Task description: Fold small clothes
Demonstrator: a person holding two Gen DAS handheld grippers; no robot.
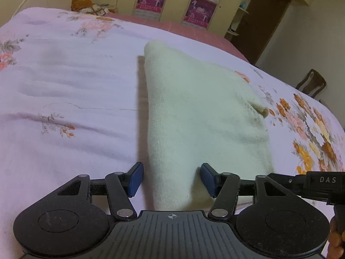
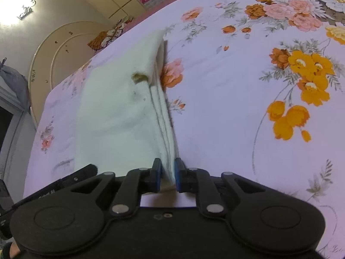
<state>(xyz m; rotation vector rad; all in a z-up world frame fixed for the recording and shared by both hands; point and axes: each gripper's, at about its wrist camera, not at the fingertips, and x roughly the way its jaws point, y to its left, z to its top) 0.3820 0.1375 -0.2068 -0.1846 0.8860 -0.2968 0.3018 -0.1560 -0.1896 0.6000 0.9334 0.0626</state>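
1. Lying on the flowered bedsheet (image 1: 64, 86), the cream garment (image 1: 194, 108) was already folded into a thick, soft, fuzzy wedge.
2. The left gripper (image 1: 171, 179) stood open, its blue pads either side of the garment's near end, seemingly not pressing it.
3. The right gripper (image 2: 167, 174) was nearly shut, pinching the stacked layered edge, probably to keep the layers together.

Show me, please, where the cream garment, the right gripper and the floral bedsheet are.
cream garment (image 1: 194, 108): left wrist view, middle of its top layer.
right gripper (image 2: 167, 176): right wrist view, between its fingertips.
floral bedsheet (image 2: 237, 108): right wrist view, bare patch.
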